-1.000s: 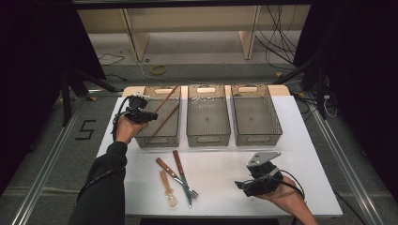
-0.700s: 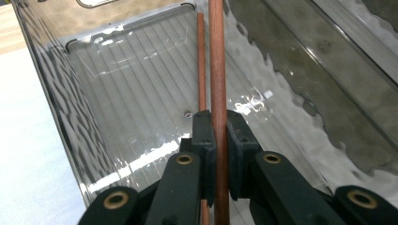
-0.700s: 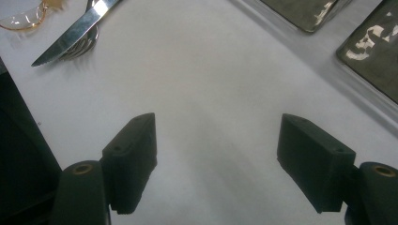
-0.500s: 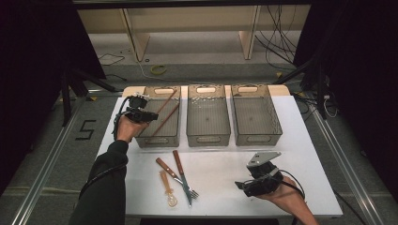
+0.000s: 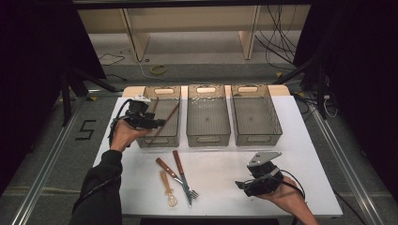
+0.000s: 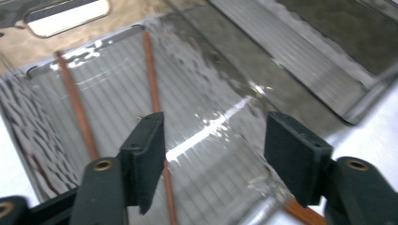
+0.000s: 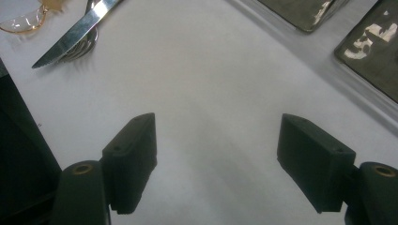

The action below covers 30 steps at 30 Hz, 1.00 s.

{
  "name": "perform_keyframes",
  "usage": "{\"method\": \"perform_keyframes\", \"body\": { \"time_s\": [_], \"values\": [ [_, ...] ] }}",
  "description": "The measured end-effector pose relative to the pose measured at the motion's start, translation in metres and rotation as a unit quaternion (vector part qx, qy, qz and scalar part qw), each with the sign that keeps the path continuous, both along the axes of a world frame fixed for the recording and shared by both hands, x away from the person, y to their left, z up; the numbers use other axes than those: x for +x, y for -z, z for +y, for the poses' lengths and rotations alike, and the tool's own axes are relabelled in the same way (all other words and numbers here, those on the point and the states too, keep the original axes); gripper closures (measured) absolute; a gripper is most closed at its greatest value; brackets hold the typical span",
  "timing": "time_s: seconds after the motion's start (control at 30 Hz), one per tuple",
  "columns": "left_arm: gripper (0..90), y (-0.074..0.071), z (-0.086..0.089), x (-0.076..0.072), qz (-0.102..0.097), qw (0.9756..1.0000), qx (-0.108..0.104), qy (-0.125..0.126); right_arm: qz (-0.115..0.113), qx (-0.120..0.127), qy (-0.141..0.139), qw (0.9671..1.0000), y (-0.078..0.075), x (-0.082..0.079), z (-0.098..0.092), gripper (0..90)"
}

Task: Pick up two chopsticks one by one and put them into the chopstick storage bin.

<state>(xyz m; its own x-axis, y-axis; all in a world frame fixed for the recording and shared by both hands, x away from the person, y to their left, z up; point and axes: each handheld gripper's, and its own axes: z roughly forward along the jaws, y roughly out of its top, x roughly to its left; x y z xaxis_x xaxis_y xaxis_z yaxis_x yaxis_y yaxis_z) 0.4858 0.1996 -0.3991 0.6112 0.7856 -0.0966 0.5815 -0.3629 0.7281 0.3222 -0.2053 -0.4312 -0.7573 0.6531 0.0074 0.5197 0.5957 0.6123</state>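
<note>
Because your left gripper point(image 5: 157, 123) hangs over the left bin point(image 5: 170, 138) with its jaws just opened wide and nothing between them, the two brown chopsticks point(image 6: 155, 96) lie loose on the bin floor, one slanting beside the other, and that looks like a drop made there on purpose: the long thin pieces go in this bin, while the middle bin point(image 5: 208, 136) and the right bin point(image 5: 256, 136) hold nothing you can make out. From the left gripper view the jaws stand well apart above the sticks, touching neither. Your right gripper point(image 5: 241, 185) rests low near the front of the white table point(image 5: 309, 154), jaws wide and bare, likely waiting its turn. Between your hands lie the knife point(image 5: 168, 170), the fork point(image 5: 184, 179) and the clear amber spoon point(image 5: 167, 189), bunched together near the front edge, probably so that either hand can take one next and carry it to a bin
</note>
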Motion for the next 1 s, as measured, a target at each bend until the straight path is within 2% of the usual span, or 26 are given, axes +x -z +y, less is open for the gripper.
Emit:
{"method": "perform_keyframes", "body": {
  "time_s": [0.17, 0.27, 0.3, 0.37, 0.47, 0.6, 0.8, 1.0],
  "values": [
    [32.6, -0.006, -0.010, -0.028, -0.009, 0.9998, 0.009, 0.015, 0.001, 0.000, 0.001, 1.0000, 0.001, 0.000, 0.000, 29.7],
    [30.9, -0.005, -0.014, -0.043, 0.001, 1.0000, 0.009, 0.005, 0.001, 0.000, 0.001, 1.0000, 0.001, 0.000, 0.000, 29.7],
    [30.4, -0.004, -0.015, -0.047, 0.008, 0.9998, 0.015, -0.003, 0.001, -0.001, 0.001, 1.0000, 0.001, 0.000, 0.000, 29.7],
    [29.2, 0.000, -0.015, -0.056, 0.016, 0.9996, 0.013, -0.020, 0.002, 0.000, 0.002, 1.0000, 0.001, 0.000, 0.000, 29.7],
    [27.7, 0.007, -0.015, -0.063, 0.034, 0.9985, 0.021, -0.038, 0.001, 0.001, 0.001, 1.0000, 0.001, 0.000, 0.000, 29.7],
    [24.4, 0.018, -0.014, -0.073, 0.046, 0.9973, 0.018, -0.055, 0.003, 0.001, 0.004, 1.0000, 0.002, 0.000, -0.001, 29.7],
    [22.3, 0.028, -0.014, -0.086, 0.047, 0.9971, 0.003, -0.061, -0.001, 0.005, 0.009, 0.9999, 0.002, 0.001, -0.003, 29.7],
    [20.5, 0.032, -0.018, -0.095, 0.043, 0.9969, 0.002, -0.066, 0.000, 0.011, 0.017, 0.9998, 0.005, 0.002, -0.005, 29.7]
  ]
}}
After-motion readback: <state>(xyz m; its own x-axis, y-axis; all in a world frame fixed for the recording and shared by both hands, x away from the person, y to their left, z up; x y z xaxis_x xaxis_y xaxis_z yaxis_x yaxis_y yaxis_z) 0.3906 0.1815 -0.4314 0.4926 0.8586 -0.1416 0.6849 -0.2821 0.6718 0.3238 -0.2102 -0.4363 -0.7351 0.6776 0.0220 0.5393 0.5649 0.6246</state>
